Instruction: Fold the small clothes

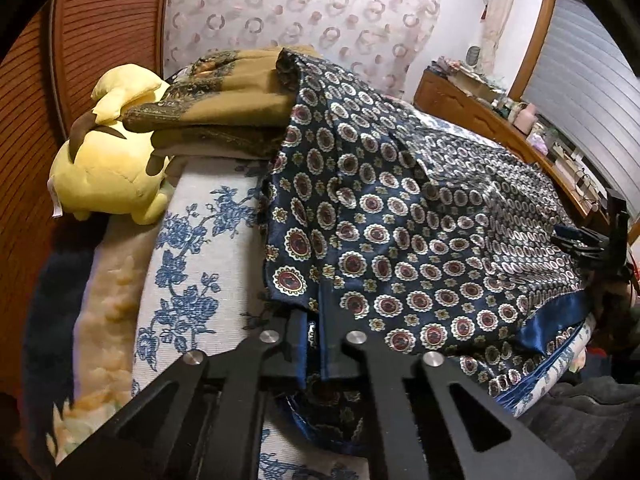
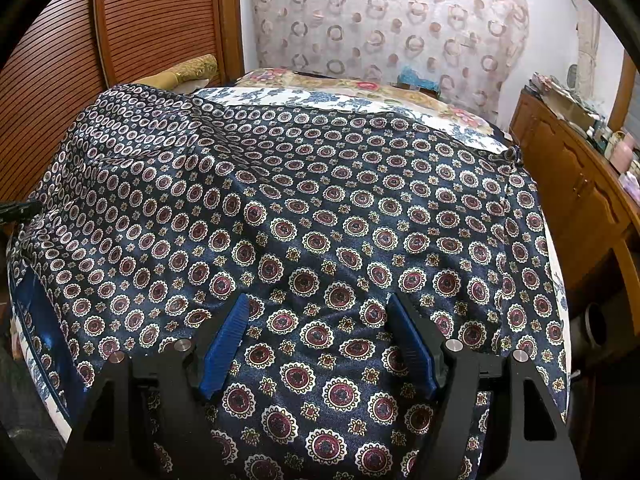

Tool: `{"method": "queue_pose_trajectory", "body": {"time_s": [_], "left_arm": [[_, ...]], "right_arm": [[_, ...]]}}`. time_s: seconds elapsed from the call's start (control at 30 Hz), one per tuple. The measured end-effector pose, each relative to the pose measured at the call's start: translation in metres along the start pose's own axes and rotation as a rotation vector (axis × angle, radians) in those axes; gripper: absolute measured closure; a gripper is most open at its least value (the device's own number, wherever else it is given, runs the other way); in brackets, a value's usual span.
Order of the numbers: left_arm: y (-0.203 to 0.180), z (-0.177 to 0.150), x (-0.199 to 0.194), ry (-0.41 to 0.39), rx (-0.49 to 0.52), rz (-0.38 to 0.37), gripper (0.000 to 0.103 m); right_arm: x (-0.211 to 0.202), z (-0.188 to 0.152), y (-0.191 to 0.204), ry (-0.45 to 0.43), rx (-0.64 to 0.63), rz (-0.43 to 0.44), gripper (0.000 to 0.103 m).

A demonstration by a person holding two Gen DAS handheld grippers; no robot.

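Observation:
A navy satin scarf (image 1: 400, 216) with red-and-white medallions lies spread over the bed. My left gripper (image 1: 316, 344) is shut on the scarf's near left edge, the cloth pinched between its black fingers. My right gripper (image 2: 320, 312) is open, its blue pads (image 2: 224, 344) standing apart just above the scarf (image 2: 320, 208), with nothing between them. The right gripper also shows in the left wrist view (image 1: 584, 240) at the scarf's far right edge.
A yellow plush toy (image 1: 112, 160) and a folded brown patterned cloth (image 1: 224, 96) lie at the bed's left end. A blue-flowered bedspread (image 1: 192, 240) covers the bed. A wooden cabinet (image 2: 576, 184) with clutter stands to the right, a slatted wooden door (image 2: 132, 28) to the left.

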State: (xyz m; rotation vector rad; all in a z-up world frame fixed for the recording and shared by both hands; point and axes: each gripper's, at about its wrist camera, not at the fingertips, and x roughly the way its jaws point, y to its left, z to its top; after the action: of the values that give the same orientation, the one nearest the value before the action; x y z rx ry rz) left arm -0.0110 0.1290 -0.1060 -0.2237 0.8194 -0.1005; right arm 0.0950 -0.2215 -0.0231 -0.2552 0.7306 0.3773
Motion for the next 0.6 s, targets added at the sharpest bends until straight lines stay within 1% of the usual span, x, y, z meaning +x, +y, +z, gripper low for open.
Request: {"method": "queue_pose_trajectory", "body": {"time_s": [0.3,0.43,0.6], "left_arm": [[-0.017,0.014,-0.027,-0.116,0.025,-0.025,0.100],[-0.025,0.023,-0.032,-0.142,0.047,-0.022,0.100],[-0.041,0.033,-0.031,-0.165,0.085,-0.058,0.100]], "right_arm": [[0.000,0.000,0.000,0.001,0.000,0.000,0.029],[0.000,0.000,0.000,0.001,0.000,0.000,0.028],[0.000,0.000,0.000,0.002,0.001,-0.001,0.027]]}}
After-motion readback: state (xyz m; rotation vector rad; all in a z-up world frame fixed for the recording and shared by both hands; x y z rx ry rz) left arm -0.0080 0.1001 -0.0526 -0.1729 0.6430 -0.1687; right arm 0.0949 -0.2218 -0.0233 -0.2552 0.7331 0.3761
